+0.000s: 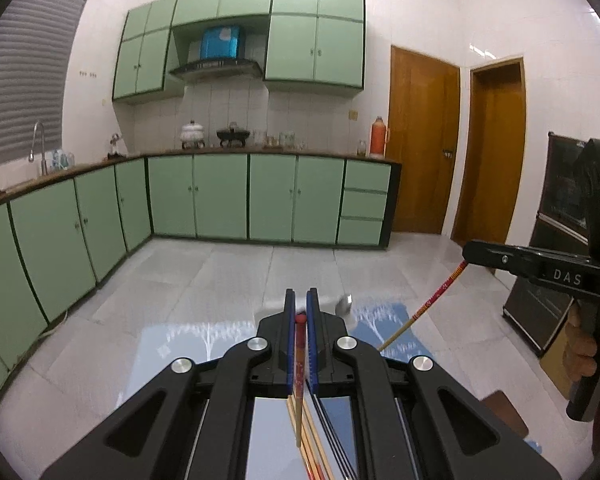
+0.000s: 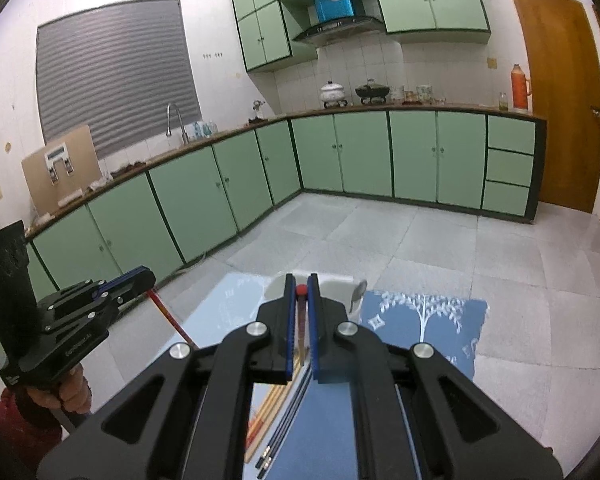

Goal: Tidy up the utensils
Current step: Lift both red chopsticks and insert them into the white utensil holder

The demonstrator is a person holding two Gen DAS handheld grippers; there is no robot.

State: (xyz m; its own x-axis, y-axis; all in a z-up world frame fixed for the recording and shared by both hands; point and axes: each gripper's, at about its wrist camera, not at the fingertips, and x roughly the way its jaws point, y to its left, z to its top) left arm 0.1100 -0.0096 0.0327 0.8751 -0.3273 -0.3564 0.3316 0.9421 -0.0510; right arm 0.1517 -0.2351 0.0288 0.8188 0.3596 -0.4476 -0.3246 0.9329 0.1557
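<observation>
My left gripper [image 1: 301,304] is shut on a red-tipped wooden chopstick [image 1: 299,380], held above the table. My right gripper [image 2: 301,289] is shut on another red-tipped chopstick [image 2: 301,332]; in the left wrist view it shows at the right [image 1: 469,254] with its patterned chopstick [image 1: 424,306] slanting down. The left gripper shows in the right wrist view [image 2: 146,278] with its chopstick [image 2: 170,314]. More wooden chopsticks [image 2: 266,408] and black chopsticks [image 2: 288,416] lie on the blue tablecloth [image 2: 420,320] below. A white holder [image 2: 332,284] with a metal spoon [image 2: 358,292] stands just ahead.
The table's far edge lies just beyond the white holder. Green kitchen cabinets [image 1: 220,196] line the far walls, wooden doors [image 1: 424,144] stand at the right. A dark cabinet [image 1: 556,264] stands near the right gripper.
</observation>
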